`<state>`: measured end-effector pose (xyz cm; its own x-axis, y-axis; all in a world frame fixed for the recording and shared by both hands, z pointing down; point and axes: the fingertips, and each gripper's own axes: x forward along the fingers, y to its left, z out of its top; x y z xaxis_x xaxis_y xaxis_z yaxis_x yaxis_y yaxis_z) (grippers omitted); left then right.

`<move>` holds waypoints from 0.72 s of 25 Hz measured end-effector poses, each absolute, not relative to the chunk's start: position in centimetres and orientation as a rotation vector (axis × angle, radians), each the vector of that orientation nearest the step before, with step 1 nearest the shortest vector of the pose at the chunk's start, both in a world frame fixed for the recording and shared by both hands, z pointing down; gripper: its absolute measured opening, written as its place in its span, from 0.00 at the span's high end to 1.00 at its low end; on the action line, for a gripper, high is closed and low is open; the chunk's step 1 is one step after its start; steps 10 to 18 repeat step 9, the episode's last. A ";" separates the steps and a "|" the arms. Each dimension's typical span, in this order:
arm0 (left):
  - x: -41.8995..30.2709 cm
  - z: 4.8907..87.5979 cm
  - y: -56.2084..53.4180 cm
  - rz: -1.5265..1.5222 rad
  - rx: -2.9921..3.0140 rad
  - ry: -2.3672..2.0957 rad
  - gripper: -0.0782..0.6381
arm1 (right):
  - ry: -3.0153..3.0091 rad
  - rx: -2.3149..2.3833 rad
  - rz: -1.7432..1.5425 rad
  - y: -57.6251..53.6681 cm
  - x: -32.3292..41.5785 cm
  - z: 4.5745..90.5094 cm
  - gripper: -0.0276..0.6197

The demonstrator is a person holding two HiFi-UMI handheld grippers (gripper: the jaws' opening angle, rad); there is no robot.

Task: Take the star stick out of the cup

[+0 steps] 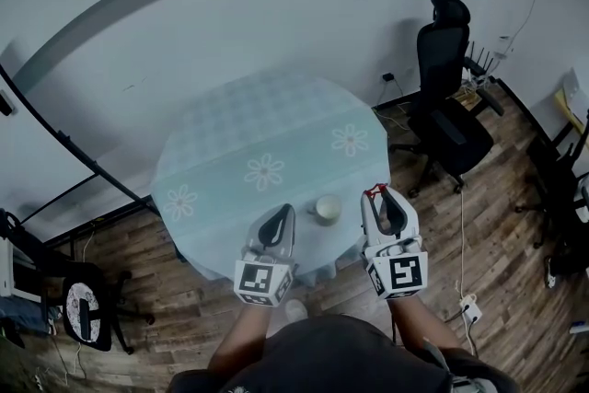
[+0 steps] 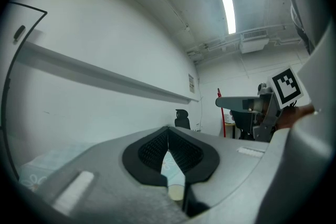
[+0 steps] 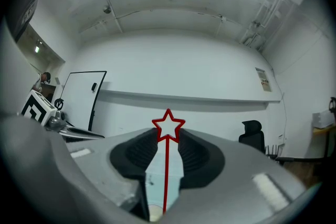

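The star stick (image 3: 168, 124) is pinched between the right gripper's (image 1: 377, 196) closed jaws, beside and clear of the cup (image 1: 327, 209) on the table (image 1: 258, 124), while the left gripper (image 1: 281, 214) is closed on nothing, so removal looks done and laying it down is likely next.

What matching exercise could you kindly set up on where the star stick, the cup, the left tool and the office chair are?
1 star stick
2 cup
3 left tool
4 office chair

a on the floor beside the table
b clamped in the right tool
c on the table between the tools
d jaws together, empty

Pairs: 1-b, 2-c, 3-d, 4-a.
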<state>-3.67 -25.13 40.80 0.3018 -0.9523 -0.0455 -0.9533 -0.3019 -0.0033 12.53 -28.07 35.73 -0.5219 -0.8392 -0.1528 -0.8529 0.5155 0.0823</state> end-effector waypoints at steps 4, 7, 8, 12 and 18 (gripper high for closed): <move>-4.1 40.9 -24.7 0.053 -2.506 1.850 0.88 | 2.662 -1.483 0.215 -27.9 12.2 36.1 0.77; -3.9 41.2 -24.3 0.048 -2.513 1.852 0.88 | 2.666 -1.487 0.206 -27.7 12.2 36.3 0.77; -3.9 41.3 -24.2 0.048 -2.515 1.853 0.88 | 2.667 -1.487 0.205 -27.6 12.1 36.3 0.77; -3.9 41.4 -24.0 0.048 -2.517 1.853 0.88 | 2.669 -1.486 0.204 -27.5 12.0 36.3 0.77; -3.9 41.4 -24.0 0.048 -2.517 1.853 0.88 | 2.669 -1.486 0.204 -27.5 12.0 36.3 0.77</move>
